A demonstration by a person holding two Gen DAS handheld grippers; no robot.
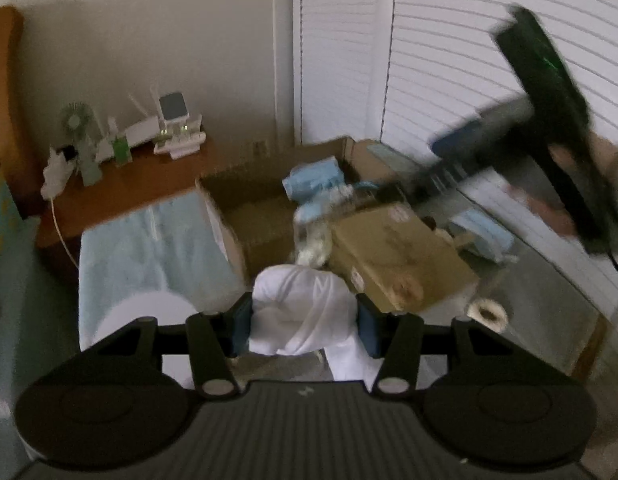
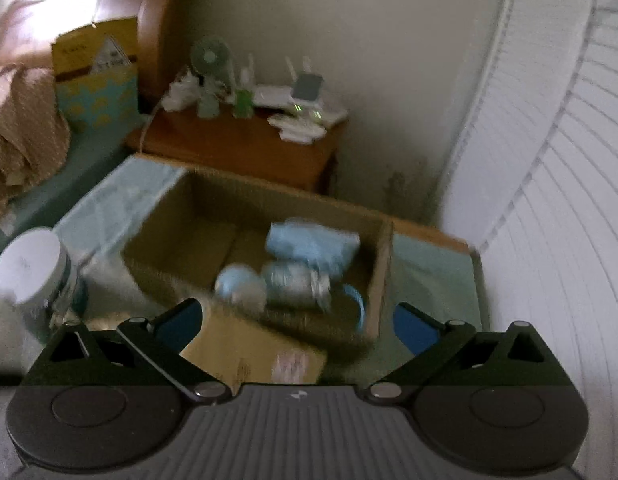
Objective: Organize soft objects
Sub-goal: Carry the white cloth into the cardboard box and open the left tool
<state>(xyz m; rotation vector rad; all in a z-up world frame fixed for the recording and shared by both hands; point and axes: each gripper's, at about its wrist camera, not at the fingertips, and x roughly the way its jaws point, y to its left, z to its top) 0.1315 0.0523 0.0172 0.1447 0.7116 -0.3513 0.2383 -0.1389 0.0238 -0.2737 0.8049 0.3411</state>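
My left gripper [image 1: 303,322] is shut on a bundled white cloth [image 1: 301,312] and holds it just in front of an open cardboard box [image 1: 249,216]. The box [image 2: 213,240] holds soft things: a light blue folded cloth [image 2: 311,242], a pale blue ball-like item [image 2: 239,282] and a patterned rolled item [image 2: 297,284]. The blue cloth also shows in the left wrist view [image 1: 313,180]. My right gripper [image 2: 299,320] is open and empty, hovering over the box's near flap [image 2: 253,354]. It shows blurred at the upper right in the left wrist view [image 1: 549,140].
A wooden bedside table [image 2: 237,148] behind the box carries a small fan [image 2: 209,76], a router [image 2: 301,96] and bottles. A white-lidded jar [image 2: 33,272] stands left of the box on a pale blue cloth [image 1: 149,248]. A tape roll [image 1: 487,314] lies right. Slatted white doors [image 2: 569,200] stand at right.
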